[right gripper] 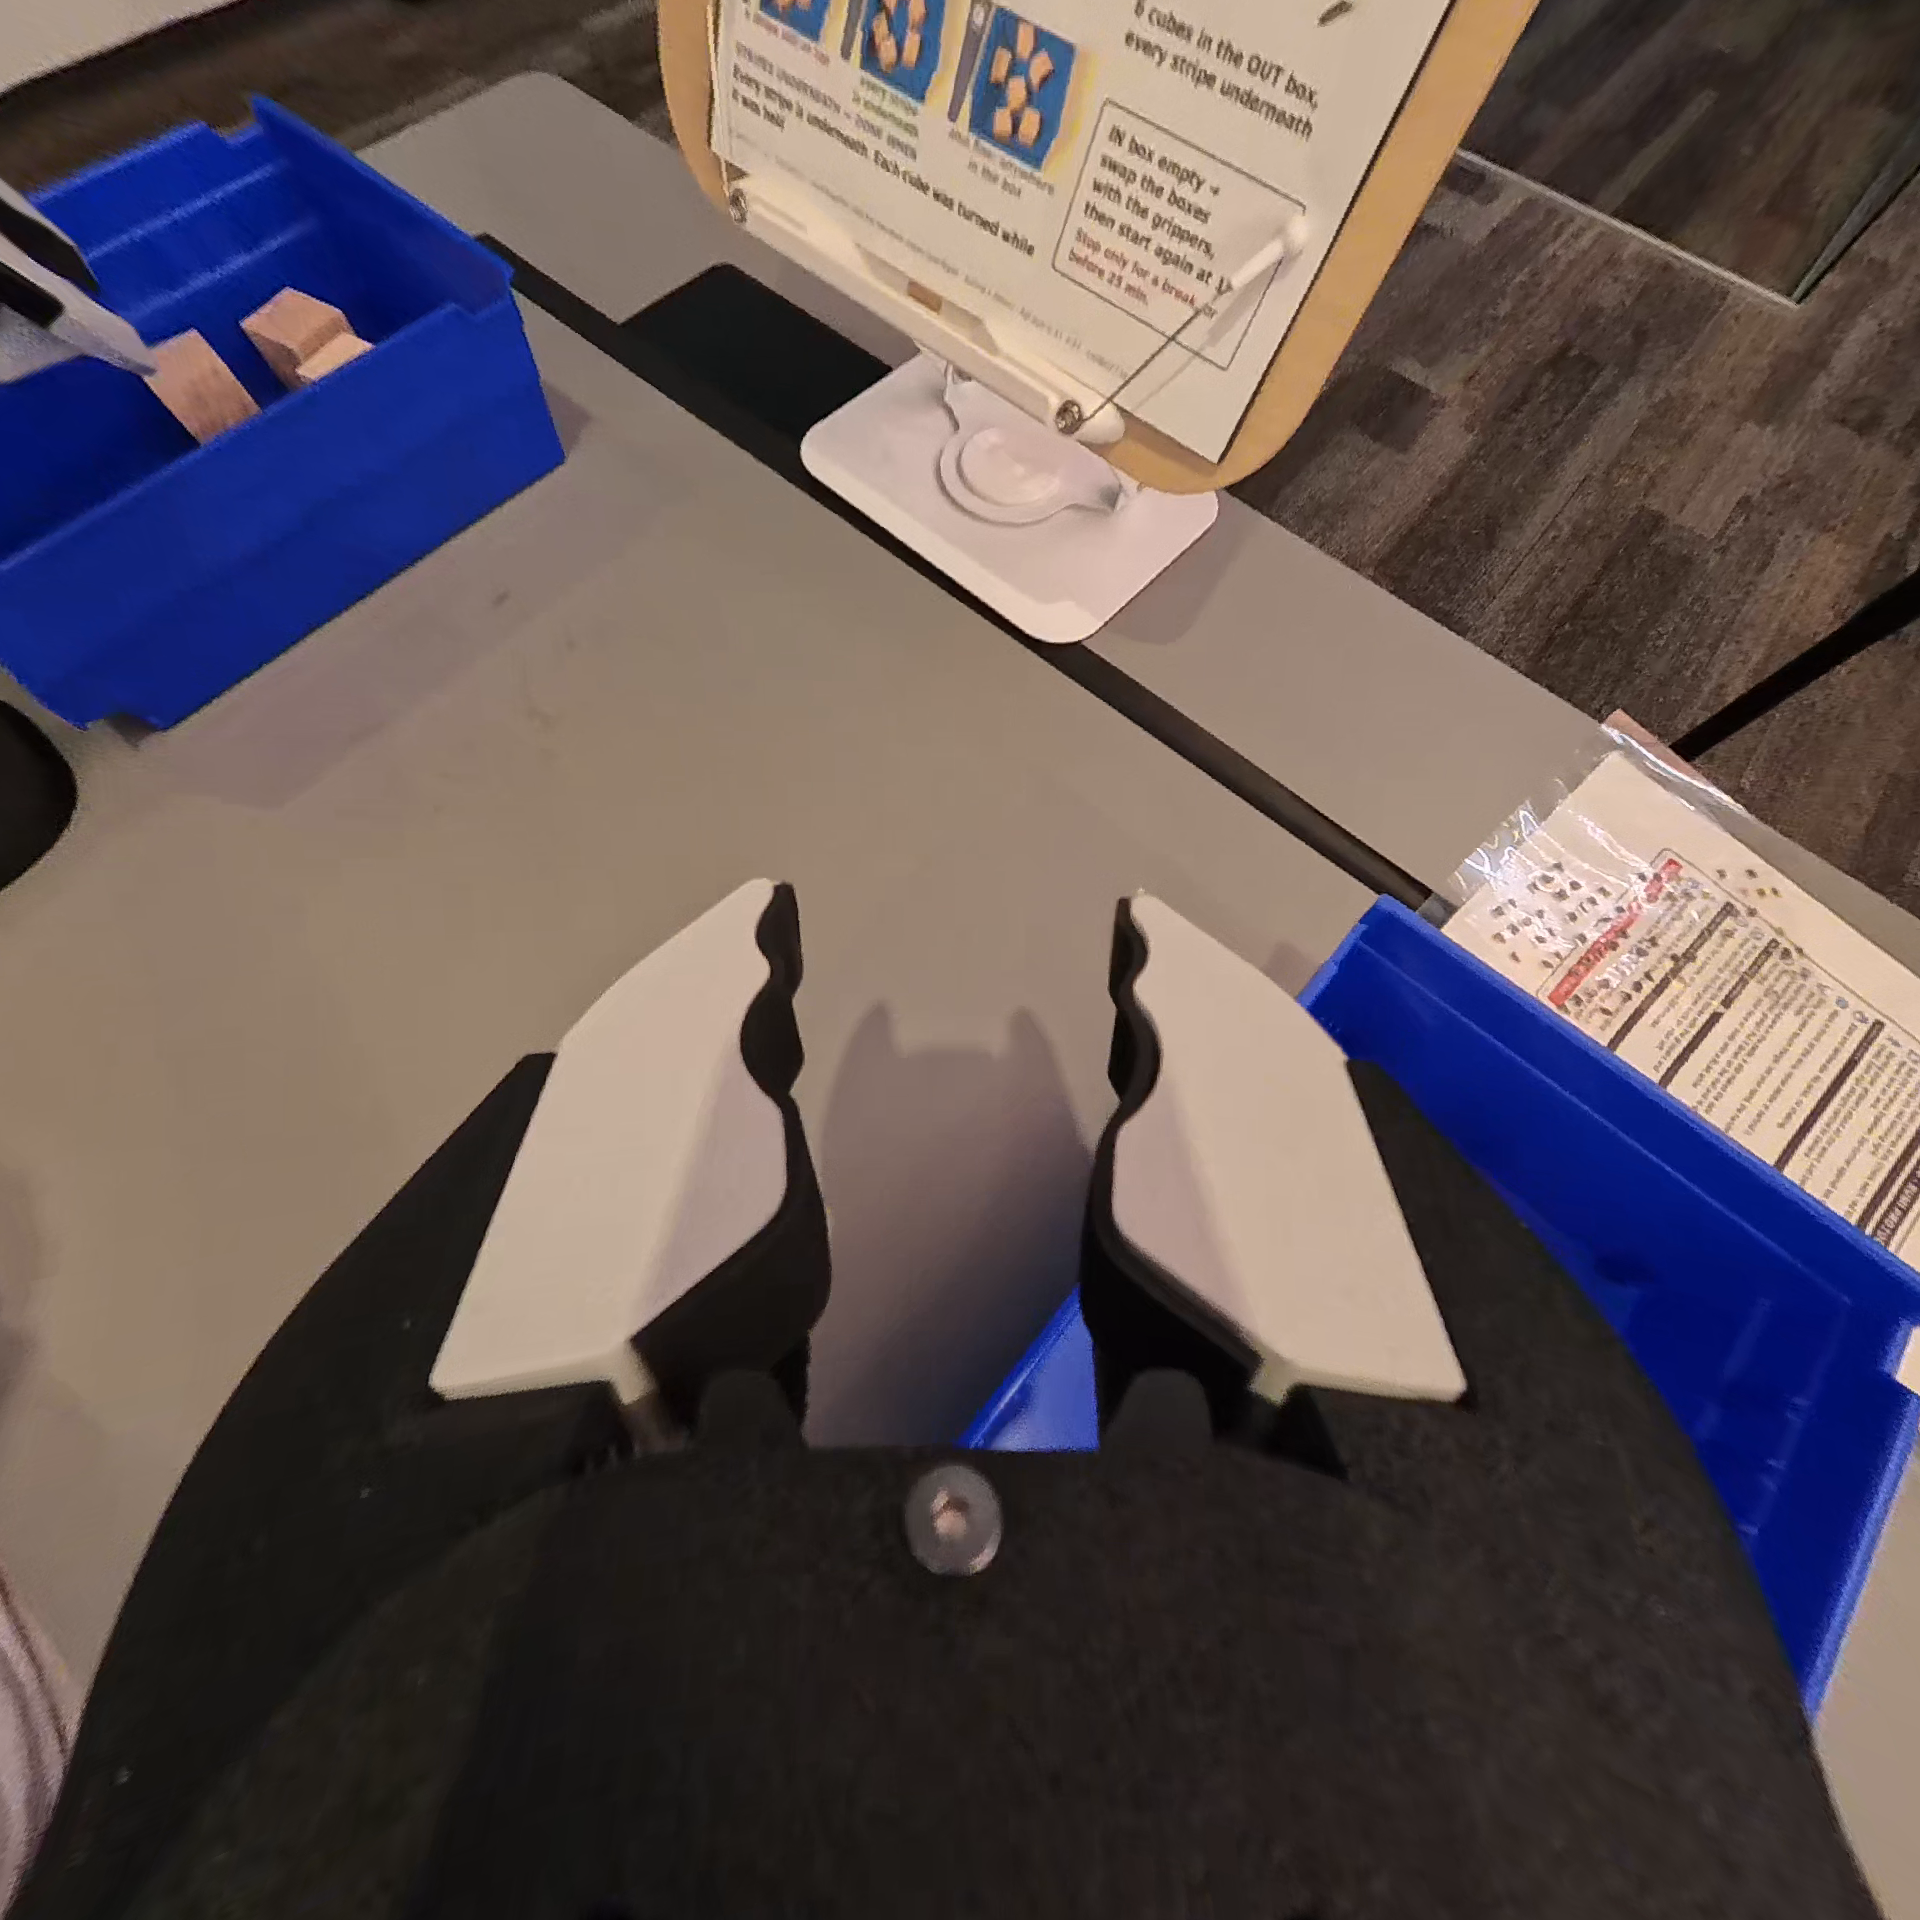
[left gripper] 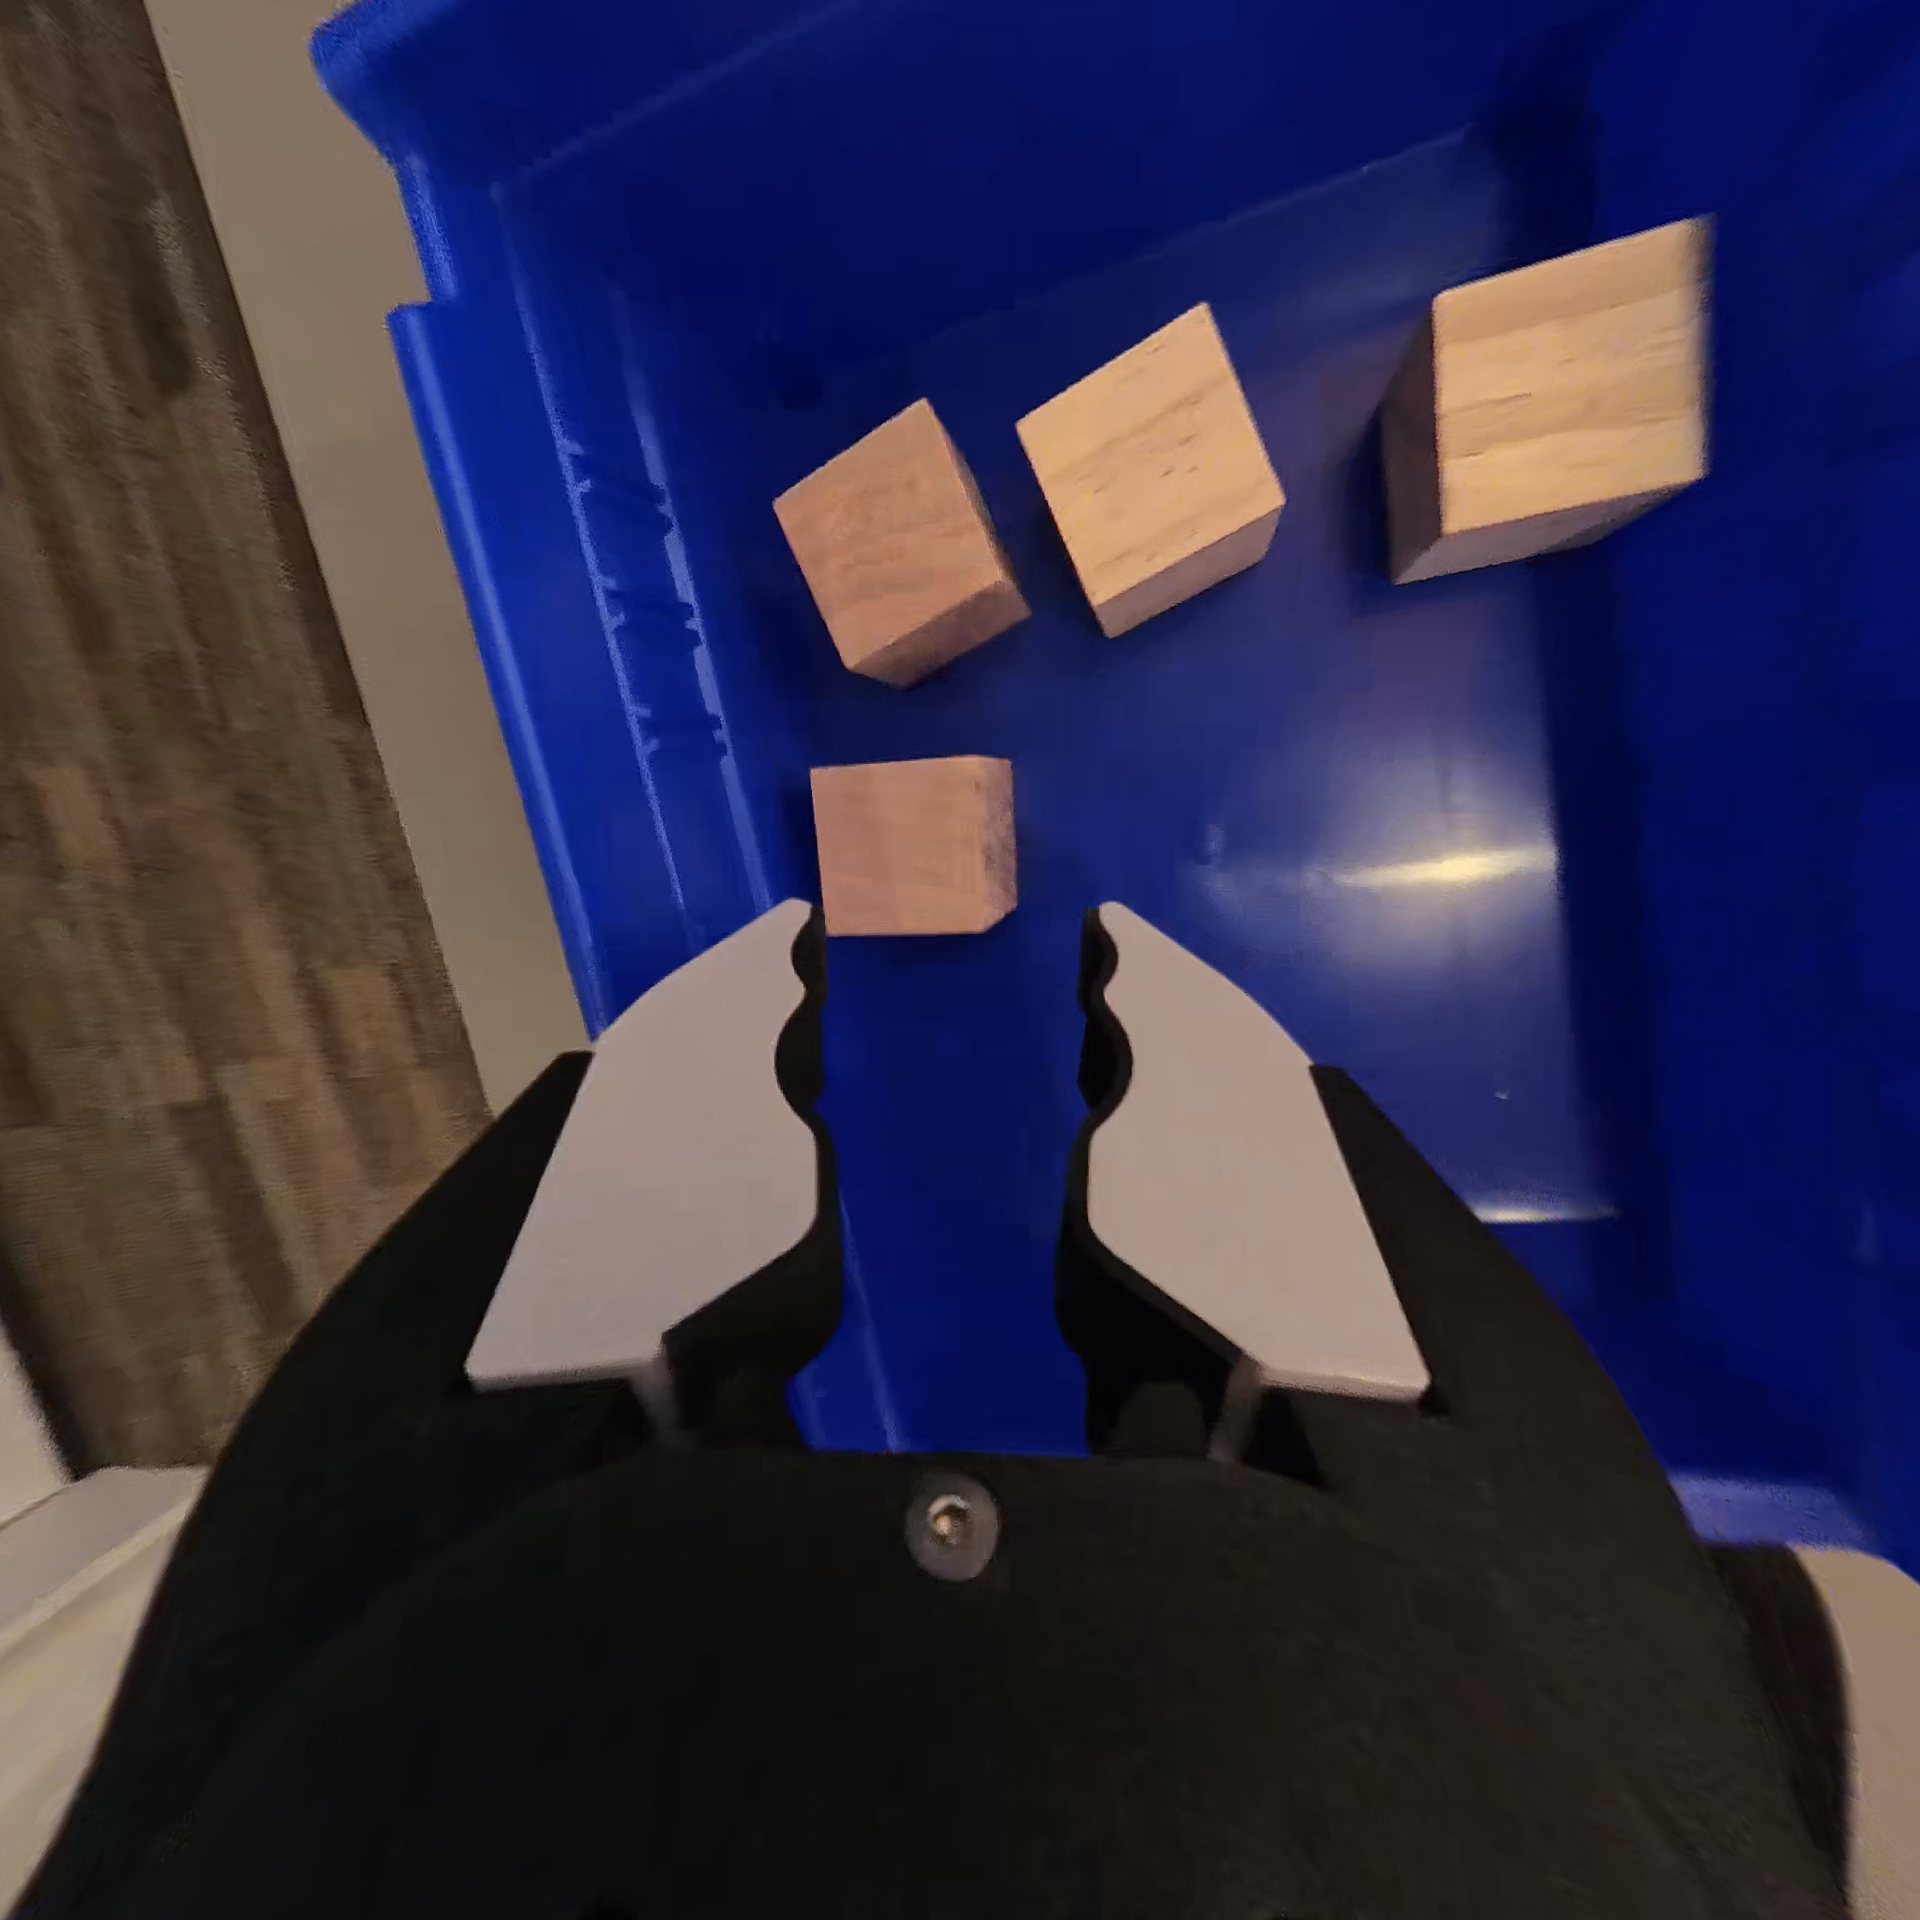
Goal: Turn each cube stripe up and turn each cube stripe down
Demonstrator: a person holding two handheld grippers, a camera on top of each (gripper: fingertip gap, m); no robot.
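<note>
Left gripper jaws apart, empty, over blue plastic bin; nearest plain wooden cube sat mid-frame. Right gripper jaws apart, empty, above grey table.

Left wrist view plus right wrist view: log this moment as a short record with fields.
left tongs: open, empty, over the blue bin, just short of the nearest cube
cubes in that bin: four visible, no stripe showing on visible faces
right tongs: open, empty, above the grey table
second blue bin: beside right tongs, contents hidden
sign on stand: at table's far edge
printed sheet: beyond second bin
</note>
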